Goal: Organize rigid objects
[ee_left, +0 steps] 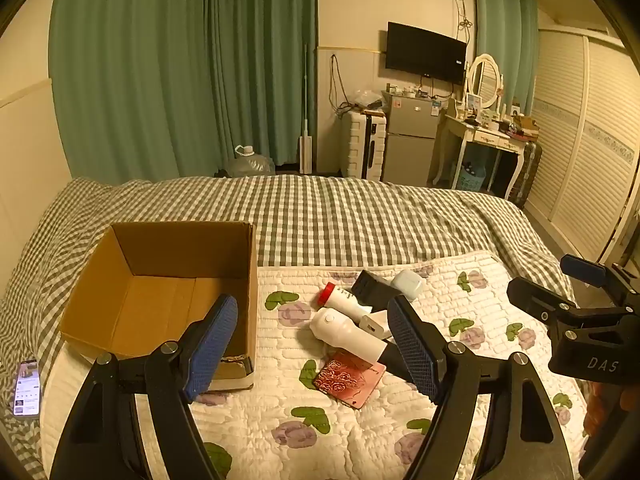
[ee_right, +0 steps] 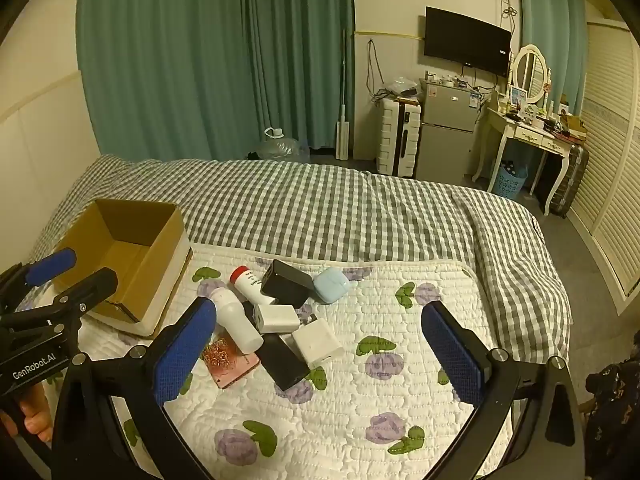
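Both tools hung above the bed with nothing in them: the left tool [ee_left: 312, 344] had its blue-padded fingers spread wide, and the right tool [ee_right: 320, 352] was just as wide open and equally empty.

The task's things lay in a loose heap on the white quilted mat with purple flowers [ee_right: 400, 400], just right of the open brown cardboard box [ee_left: 160, 280], which stood empty. In the heap were a white cylindrical bottle with a red cap [ee_right: 248, 280], a larger white plastic bottle [ee_right: 236, 324], a black boxy charger [ee_right: 286, 284], a pale blue rounded earbud case [ee_right: 331, 285], two white square adapters [ee_right: 276, 318] [ee_right: 318, 342], a flat black rectangular block [ee_right: 284, 364] and a pink card-like case with rose line-work [ee_right: 228, 364]. Several touched or overlapped.

All looked light, stiff and hard-shelled, so a firm pinch should not crush them. The smooth bottles would likely roll or slip; gripping across the middle of the barrel seemed safest. The adapters and charger offered flat opposite faces. The thin pink case lay flush on soft quilt and was partly under the larger bottle, probably the awkward one; an edge would have to be lifted first.

Readable writing: "GenRobot.AI" on the left tool's body in the right view, "DAS" on the right tool's body in the left view. The red-capped bottle's print was too small to read.
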### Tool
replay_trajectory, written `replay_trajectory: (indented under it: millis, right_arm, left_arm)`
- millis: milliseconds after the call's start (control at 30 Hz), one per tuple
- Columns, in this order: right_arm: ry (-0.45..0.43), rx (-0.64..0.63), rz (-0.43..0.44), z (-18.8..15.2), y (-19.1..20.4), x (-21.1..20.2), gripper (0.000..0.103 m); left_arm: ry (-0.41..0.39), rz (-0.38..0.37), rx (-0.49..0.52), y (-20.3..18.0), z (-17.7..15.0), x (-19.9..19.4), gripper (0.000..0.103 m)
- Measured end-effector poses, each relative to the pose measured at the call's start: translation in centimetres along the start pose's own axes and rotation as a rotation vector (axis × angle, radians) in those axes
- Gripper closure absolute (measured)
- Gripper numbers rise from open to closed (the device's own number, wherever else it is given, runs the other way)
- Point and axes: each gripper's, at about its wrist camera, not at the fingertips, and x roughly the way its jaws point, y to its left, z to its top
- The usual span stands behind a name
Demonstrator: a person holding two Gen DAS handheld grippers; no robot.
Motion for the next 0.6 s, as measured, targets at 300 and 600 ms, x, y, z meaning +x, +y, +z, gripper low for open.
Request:
replay_trajectory:
  millis: [300, 600]
  right_arm:
    - [0.003, -0.001, 0.004, -0.23, 0.30, -0.15, 0.000]
    - [0.003, -0.005, 0.022, -0.23, 0.23, -0.26, 0.000]
  left_arm:
    - [-0.002, 0.004, 0.005, -0.12, -0.14, -0.09, 0.023]
    - [0.002, 0.011, 0.003, 0.14, 0.10, -0.01, 0.023]
